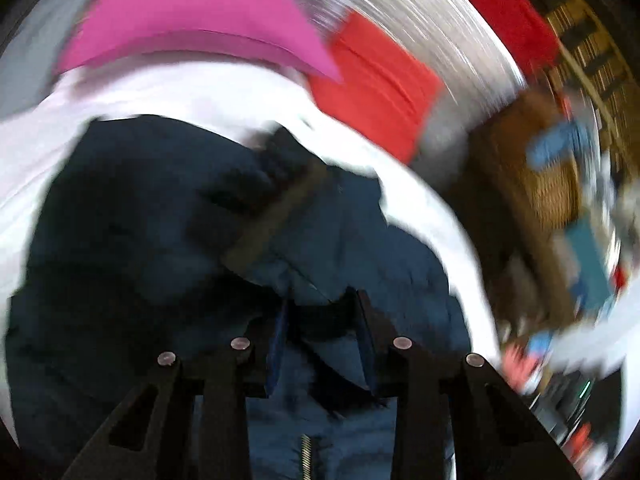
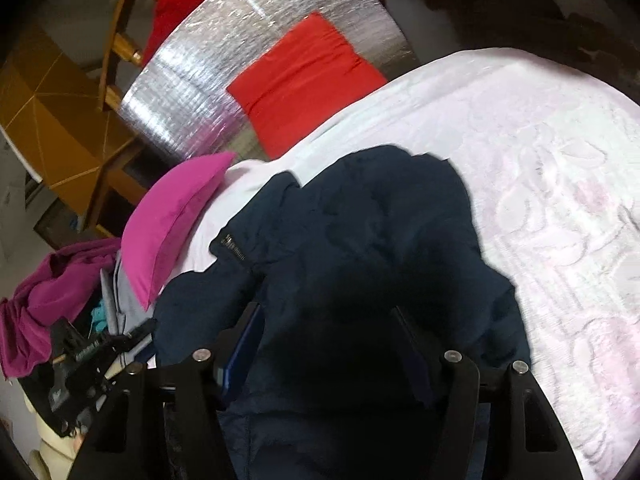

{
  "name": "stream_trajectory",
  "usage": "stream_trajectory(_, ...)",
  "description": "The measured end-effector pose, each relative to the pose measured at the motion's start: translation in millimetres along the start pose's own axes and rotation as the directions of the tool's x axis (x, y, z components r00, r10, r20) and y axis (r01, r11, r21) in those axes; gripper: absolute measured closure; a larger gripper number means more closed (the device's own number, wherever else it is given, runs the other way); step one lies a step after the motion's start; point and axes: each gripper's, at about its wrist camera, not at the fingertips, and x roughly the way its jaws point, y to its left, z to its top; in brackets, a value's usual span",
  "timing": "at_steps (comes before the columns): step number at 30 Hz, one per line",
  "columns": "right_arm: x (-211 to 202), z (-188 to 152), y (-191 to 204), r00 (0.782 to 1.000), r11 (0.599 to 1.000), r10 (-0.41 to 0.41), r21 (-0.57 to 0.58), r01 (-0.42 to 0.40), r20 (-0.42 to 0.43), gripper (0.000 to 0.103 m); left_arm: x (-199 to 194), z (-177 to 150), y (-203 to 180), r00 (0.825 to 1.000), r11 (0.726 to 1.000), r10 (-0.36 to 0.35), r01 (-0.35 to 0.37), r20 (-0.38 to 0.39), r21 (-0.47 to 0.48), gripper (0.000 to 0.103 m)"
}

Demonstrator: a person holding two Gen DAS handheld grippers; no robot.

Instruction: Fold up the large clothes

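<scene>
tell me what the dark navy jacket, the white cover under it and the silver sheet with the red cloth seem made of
Dark navy jacket: probably a matte synthetic shell, softly puffed, with a metal zip in the left wrist view.
White cover: seemingly quilted or embossed fabric, showing a raised floral pattern.
Silver sheet: looks like foil-faced insulation mat, shiny with a fine grid texture.

Navy jacket (image 2: 360, 232) on pale floral-embossed bedspread (image 2: 540, 152), beside magenta pillow (image 2: 168, 224) and red cloth (image 2: 300, 80).

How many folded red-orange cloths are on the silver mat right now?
1: the red-orange cloth lies flat on the silver mat, beyond the white bedspread. Others may lie outside view.
</scene>
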Motion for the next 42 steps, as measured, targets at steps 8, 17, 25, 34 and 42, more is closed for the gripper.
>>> stream_trajectory(8, -5.6, 6.7, -8.1, 1.0, 0.999, 0.017, 0.029, -0.017, -0.014, 0.028, -36.0, -9.6, -18.4, 0.995, 0.993, -0.098, 0.098, -0.013, 0.062, 0.038)
stream_trajectory(17, -13.3, 0.4, -5.1, 0.999, 0.999, 0.04, 0.036, -0.039, -0.015, 0.025, -32.9, -4.0, -14.4, 0.982, 0.982, -0.187, 0.187, 0.024, -0.009, 0.028)
stream_trajectory(25, -31.4, 13.3, -30.0, 1.0, 0.997, 0.02, 0.07, -0.022, 0.022, 0.024, -46.9, 0.5, 17.6, 0.986, 0.978, -0.142, 0.153, 0.088, -0.141, 0.028)
stream_trajectory(34, -36.8, 21.6, -42.1, 0.999, 0.995, 0.026, 0.099, -0.029, 0.031, 0.024, -24.6, -3.8, 59.5, 0.994, 0.946, -0.085, 0.103, 0.074, -0.307, 0.024)
stream_trajectory(42, -42.8, 22.6, -45.7, 0.998, 0.994, 0.022, 0.106, -0.028, 0.057, 0.024, -17.9, -2.1, -11.7, 0.971, 0.968, -0.214, 0.225, 0.104, -0.109, 0.024)
